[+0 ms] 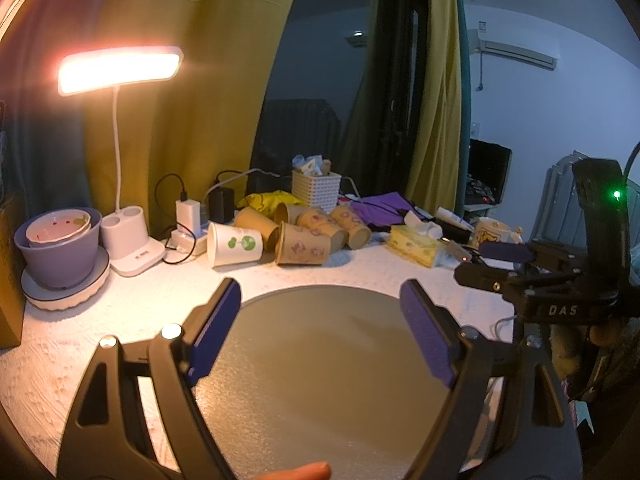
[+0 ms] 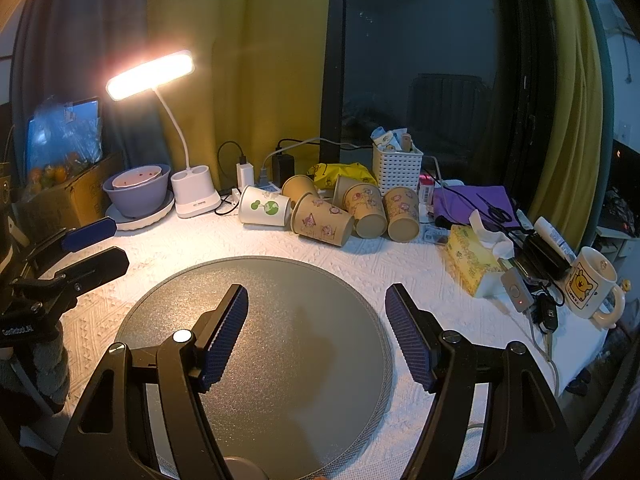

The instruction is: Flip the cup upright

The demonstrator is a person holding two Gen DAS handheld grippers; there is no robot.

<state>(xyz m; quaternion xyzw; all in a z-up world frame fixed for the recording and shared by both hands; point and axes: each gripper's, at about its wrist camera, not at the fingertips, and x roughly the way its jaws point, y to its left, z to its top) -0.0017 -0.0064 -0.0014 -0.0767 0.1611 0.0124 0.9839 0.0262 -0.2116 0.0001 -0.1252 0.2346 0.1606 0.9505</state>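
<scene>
Left gripper (image 1: 320, 296): your fingers (image 1: 218, 324) stand wide apart with nothing between them, low in the left wrist view over the round grey mat (image 1: 320, 368). In the right wrist view this gripper (image 2: 102, 240) shows at the left edge of the frame, its fingers spread.

Right gripper (image 2: 316, 300): your fingers (image 2: 224, 332) are spread wide and hold nothing, at the bottom centre of the right wrist view above the mat (image 2: 280, 360). In the left wrist view it (image 1: 496, 262) sits at the right edge, beside the mat.

Cups: a cluster of paper cups lies tipped over at the far side of the table (image 2: 380, 264), in the middle of both frames, beyond the mat and apart from both grippers. The white cup with green print (image 2: 265, 211) is leftmost, on its side. Just right of it lies a brown printed cup (image 2: 322, 220), touching it. Two more brown cups (image 2: 370, 210) lie to the right, their bottoms toward the camera.

Mat: bare; a dark shadow falls across its middle.

Lamp (image 2: 150, 74): lit, upper left of both frames, its white base (image 2: 194, 194) left of the cups.

Bowl (image 2: 138, 196): purple, on a white stand at the left, with a smaller dish inside.

Basket (image 2: 396, 170): white, behind the cups.

Tissue box (image 2: 470, 260): yellow, right of the cups.

Mug (image 2: 590, 284): white with a yellow bear, upright at the right edge of the right wrist view.
</scene>
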